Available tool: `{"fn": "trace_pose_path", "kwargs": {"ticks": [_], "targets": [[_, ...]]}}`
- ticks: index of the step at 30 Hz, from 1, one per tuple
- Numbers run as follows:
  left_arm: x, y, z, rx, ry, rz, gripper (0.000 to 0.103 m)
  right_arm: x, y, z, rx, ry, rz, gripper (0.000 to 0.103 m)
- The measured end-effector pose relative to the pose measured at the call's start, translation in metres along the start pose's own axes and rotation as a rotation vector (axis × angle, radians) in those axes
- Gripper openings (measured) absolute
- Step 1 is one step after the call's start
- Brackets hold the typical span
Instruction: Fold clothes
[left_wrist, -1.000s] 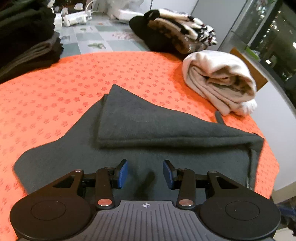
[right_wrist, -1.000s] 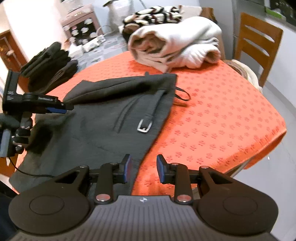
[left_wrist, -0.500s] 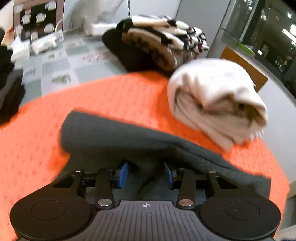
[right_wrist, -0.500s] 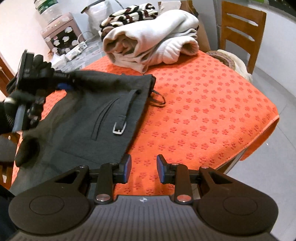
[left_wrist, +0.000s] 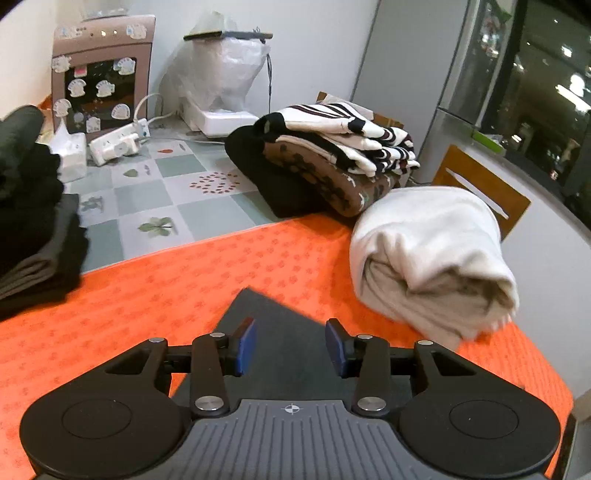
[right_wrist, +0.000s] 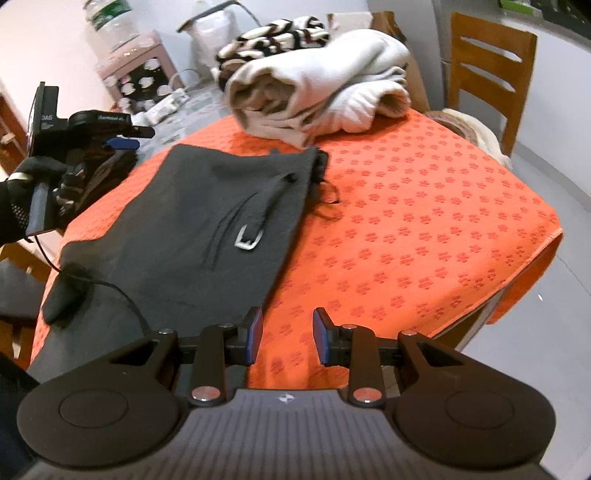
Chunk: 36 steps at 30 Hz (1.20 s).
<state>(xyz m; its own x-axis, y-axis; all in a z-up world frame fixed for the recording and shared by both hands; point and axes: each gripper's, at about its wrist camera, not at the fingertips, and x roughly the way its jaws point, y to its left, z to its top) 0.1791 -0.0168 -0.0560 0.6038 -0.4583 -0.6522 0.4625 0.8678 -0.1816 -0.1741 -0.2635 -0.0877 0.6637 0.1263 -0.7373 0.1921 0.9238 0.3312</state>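
The grey garment (right_wrist: 207, 221) lies spread flat on the orange cloth (right_wrist: 424, 229), filling the centre-left of the right wrist view, buckle up. The left gripper (left_wrist: 289, 345) hovers over its far corner, jaws apart and empty. The right gripper (right_wrist: 286, 334) hangs at its near edge, jaws also apart, gripping nothing. For a clean fold, I'd pinch both corners of one edge squarely, lift evenly and lay edge onto edge, clear of the white bundle (right_wrist: 317, 88).

Black gripper (left_wrist: 289, 346), blue pads (left_wrist: 246, 345)
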Motion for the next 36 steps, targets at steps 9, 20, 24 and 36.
{"fn": "trace_pose_path", "kwargs": {"ticks": [9,20,24,36], "targets": [[-0.091,0.031,-0.057,0.094,0.004,-0.016,0.054,-0.025,0.036,-0.04,-0.105,-0.016,0.063,0.041],[-0.172,0.059,-0.133,0.151,0.062,-0.039,0.058,-0.045,0.063,-0.098,-0.176,-0.012,0.1,0.056],[-0.188,0.065,-0.162,0.144,0.107,-0.047,0.065,-0.041,0.064,-0.114,-0.182,0.011,0.111,0.064],[-0.228,0.08,-0.238,0.116,0.222,-0.062,0.065,-0.011,0.058,-0.14,-0.324,0.065,0.085,0.066]]}}
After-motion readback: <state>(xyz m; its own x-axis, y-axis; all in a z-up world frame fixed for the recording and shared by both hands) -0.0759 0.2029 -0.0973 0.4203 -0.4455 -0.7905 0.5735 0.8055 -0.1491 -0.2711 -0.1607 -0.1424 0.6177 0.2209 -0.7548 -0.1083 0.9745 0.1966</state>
